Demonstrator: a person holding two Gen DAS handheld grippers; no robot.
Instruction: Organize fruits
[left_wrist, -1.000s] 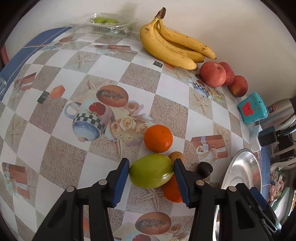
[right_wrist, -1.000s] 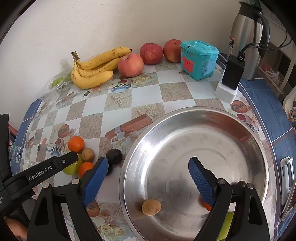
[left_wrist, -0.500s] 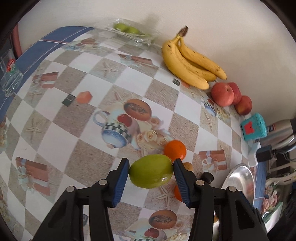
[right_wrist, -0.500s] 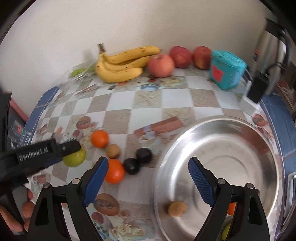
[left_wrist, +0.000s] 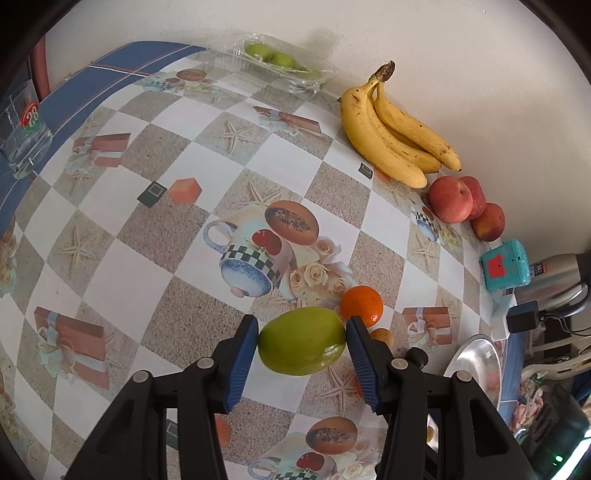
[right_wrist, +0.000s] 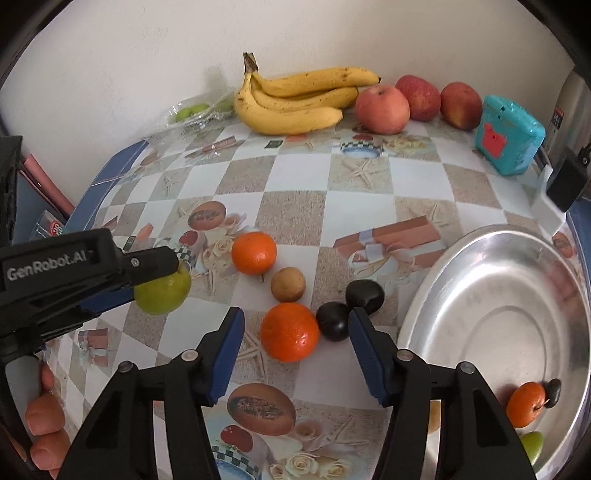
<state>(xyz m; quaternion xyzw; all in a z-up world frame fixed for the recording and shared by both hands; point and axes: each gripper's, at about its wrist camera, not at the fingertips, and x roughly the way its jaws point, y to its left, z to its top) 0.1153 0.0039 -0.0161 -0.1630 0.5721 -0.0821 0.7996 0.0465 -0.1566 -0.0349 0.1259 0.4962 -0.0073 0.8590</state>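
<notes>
Both views are bright and evenly lit by soft, daylight-like light — colours read clean, and only faint shadows show on the wall (left_wrist: 461, 55) behind the bananas (left_wrist: 395, 136) and the clear fruit pack (left_wrist: 280, 62). The steel bowl (right_wrist: 495, 314) carries broad white glare along its rim and inner rings. Fisheye distortion bends the checked tablecloth (left_wrist: 155, 229) strongly toward the edges, the corners fall into black vignette, and focus is sharp throughout — no motion blur.

Both wrist views look down, sharing the bananas (left_wrist: 397, 138) and checkered tablecloth (right_wrist: 295, 206).
</notes>
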